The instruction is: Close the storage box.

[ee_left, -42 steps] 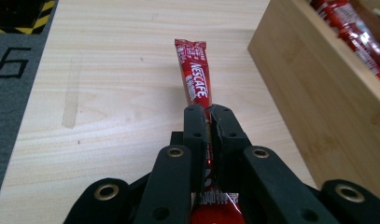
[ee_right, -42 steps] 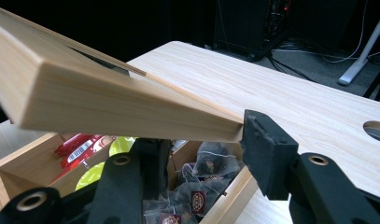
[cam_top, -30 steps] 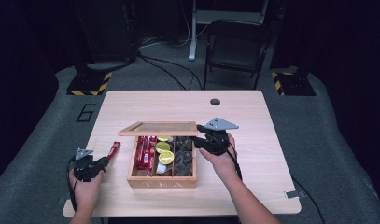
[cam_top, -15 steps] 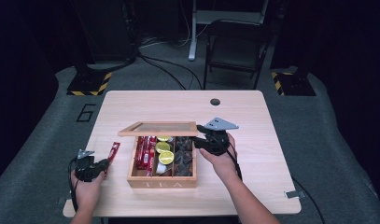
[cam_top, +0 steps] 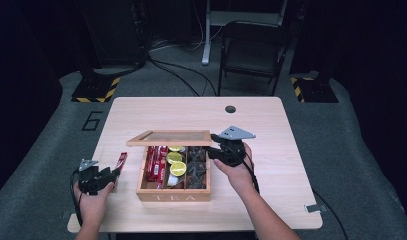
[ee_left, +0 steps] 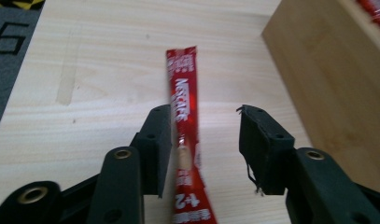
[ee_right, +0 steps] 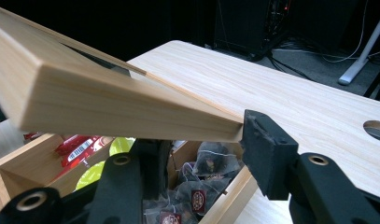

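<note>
right hand-held gripper (cam_top: 214,148) is clamped on the right end of the lid (cam_top: 169,137) of the tea box (cam_top: 173,192), holding it propped up over the back of the box; in the right gripper view one jaw sits under the lid edge, the other against its end. box holds red sachets (cam_top: 154,163), lime slices (cam_top: 176,162) and tea bags (cam_top: 197,170). left hand-held gripper (ee_left: 204,149) is just left of the box, jaws wide apart, straddling a red coffee stick (ee_left: 184,112) lying flat on the table (cam_top: 271,130); nothing gripped. looks like the pick step: next move would need to lower, close on the stick, lift it, carry it right into the sachet compartment while the lid stays up.
</note>
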The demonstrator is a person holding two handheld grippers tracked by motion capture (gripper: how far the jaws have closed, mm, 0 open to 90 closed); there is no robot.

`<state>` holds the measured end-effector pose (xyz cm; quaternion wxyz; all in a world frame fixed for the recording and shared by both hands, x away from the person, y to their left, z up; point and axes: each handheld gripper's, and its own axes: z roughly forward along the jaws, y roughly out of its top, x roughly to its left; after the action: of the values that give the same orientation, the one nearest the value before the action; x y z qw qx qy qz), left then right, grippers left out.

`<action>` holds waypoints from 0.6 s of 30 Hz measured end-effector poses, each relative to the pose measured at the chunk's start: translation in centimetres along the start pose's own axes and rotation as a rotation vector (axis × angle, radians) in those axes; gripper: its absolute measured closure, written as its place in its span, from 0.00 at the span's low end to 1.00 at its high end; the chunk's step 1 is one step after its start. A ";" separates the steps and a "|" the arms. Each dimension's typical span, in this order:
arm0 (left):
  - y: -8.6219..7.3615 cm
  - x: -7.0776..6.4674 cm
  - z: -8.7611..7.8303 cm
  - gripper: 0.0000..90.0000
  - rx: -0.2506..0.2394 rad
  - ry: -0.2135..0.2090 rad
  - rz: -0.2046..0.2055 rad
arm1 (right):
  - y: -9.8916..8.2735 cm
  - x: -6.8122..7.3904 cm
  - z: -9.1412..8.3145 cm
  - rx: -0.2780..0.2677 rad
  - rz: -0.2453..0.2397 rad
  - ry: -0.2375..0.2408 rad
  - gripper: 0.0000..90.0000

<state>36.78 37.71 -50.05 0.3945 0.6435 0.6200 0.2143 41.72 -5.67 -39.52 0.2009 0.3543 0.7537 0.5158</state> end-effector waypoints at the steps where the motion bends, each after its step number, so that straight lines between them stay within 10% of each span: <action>1: 0.3 -0.4 -0.4 0.57 -0.011 -0.013 0.021 | 0.0 0.0 0.0 0.000 0.000 -0.001 0.58; 18: 2.0 -3.4 -2.2 0.52 -0.079 -0.108 0.098 | -0.4 0.2 -0.2 0.006 -0.009 -0.002 0.59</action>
<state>35.89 35.08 -46.46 0.4416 0.6677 0.5564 0.2228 41.33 -5.69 -39.78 0.2029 0.3520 0.7567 0.5121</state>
